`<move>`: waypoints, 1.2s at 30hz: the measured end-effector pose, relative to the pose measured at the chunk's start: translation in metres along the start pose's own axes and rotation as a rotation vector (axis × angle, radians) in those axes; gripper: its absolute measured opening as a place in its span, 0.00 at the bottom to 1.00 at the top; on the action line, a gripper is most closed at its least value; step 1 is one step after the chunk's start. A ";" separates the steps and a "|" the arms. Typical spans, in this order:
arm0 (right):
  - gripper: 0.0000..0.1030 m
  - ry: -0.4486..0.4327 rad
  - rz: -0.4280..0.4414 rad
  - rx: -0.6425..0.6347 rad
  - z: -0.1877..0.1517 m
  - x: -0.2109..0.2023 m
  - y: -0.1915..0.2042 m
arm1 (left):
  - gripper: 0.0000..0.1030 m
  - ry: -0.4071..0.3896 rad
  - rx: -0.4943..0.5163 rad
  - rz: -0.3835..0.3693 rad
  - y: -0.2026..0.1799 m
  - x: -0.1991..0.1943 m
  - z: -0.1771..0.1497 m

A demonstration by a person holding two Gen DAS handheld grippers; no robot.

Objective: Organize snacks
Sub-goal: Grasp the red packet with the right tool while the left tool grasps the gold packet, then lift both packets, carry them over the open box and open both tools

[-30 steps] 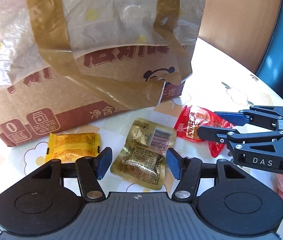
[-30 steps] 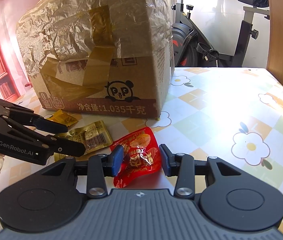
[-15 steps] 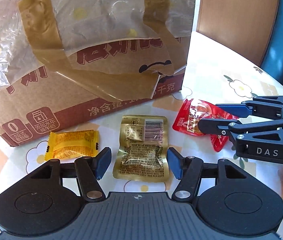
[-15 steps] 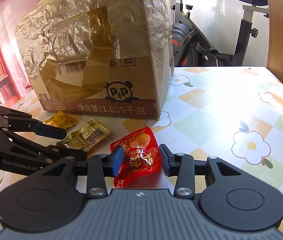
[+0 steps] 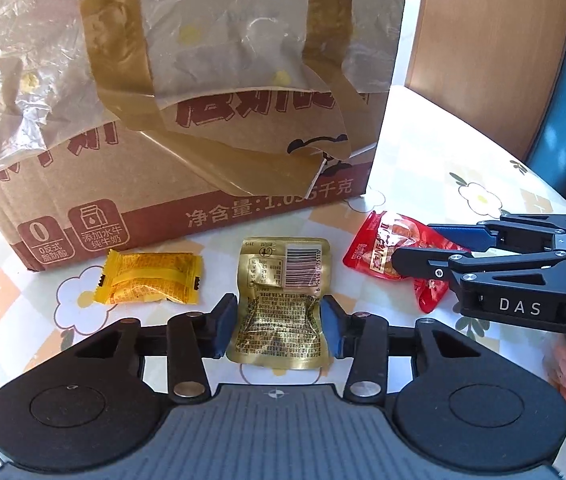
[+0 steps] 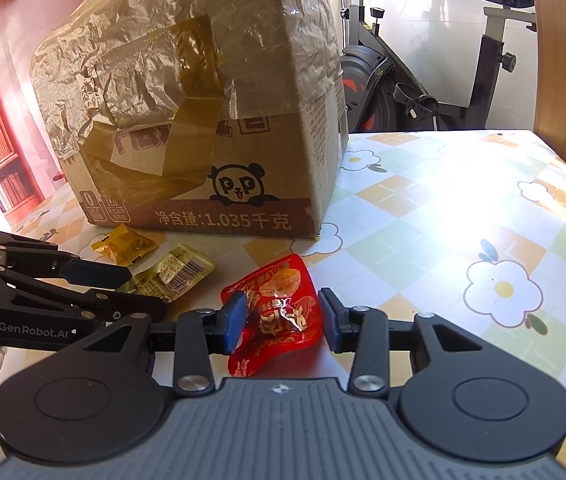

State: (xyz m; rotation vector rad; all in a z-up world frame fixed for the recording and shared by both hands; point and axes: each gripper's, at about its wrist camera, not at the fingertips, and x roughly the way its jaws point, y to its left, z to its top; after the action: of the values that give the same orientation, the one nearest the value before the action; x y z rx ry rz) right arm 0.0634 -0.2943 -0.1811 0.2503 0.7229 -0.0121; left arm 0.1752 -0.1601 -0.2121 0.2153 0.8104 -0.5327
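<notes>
Both tools are matte black plastic: the left gripper [image 5: 279,330] and right gripper [image 6: 283,320] share round side discs, silver pivot screws, a ribbed grey base and blue finger pads [image 5: 225,326] — white lettering "DAS" at 3 o'clock, "GenRobot.AI" at 9 o'clock.

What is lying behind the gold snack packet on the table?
Behind the gold packet stands a taped cardboard box covered partly in plastic film. The box's inside cannot be seen, nor anything behind it.
</notes>
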 end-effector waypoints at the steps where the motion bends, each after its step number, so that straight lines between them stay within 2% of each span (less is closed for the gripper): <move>1: 0.41 0.000 0.001 0.001 0.000 0.000 0.000 | 0.45 -0.005 -0.001 0.007 0.000 -0.002 0.000; 9: 0.49 0.013 0.006 -0.033 0.001 0.002 0.006 | 0.44 -0.052 -0.025 0.028 0.008 -0.022 0.000; 12: 0.58 0.030 0.006 -0.081 0.002 0.005 0.012 | 0.44 -0.064 -0.040 0.023 0.010 -0.029 0.000; 17: 0.60 0.042 -0.036 -0.151 -0.001 0.009 0.024 | 0.44 -0.077 -0.084 0.024 0.019 -0.044 -0.004; 21: 0.54 0.055 -0.064 -0.180 -0.001 0.011 0.030 | 0.44 -0.097 -0.112 0.030 0.026 -0.053 -0.006; 26: 0.48 0.077 -0.050 -0.213 -0.003 0.005 0.038 | 0.44 -0.128 -0.144 0.027 0.035 -0.067 -0.008; 29: 0.45 0.064 -0.051 -0.217 -0.004 -0.001 0.040 | 0.44 -0.136 -0.155 0.022 0.037 -0.070 -0.010; 36: 0.44 0.010 -0.047 -0.235 0.000 -0.019 0.048 | 0.44 -0.169 -0.182 0.020 0.042 -0.079 -0.011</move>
State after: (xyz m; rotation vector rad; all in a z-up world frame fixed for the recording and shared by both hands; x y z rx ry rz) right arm 0.0541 -0.2497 -0.1581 0.0085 0.7334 0.0291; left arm 0.1458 -0.0915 -0.1620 0.0101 0.6870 -0.4484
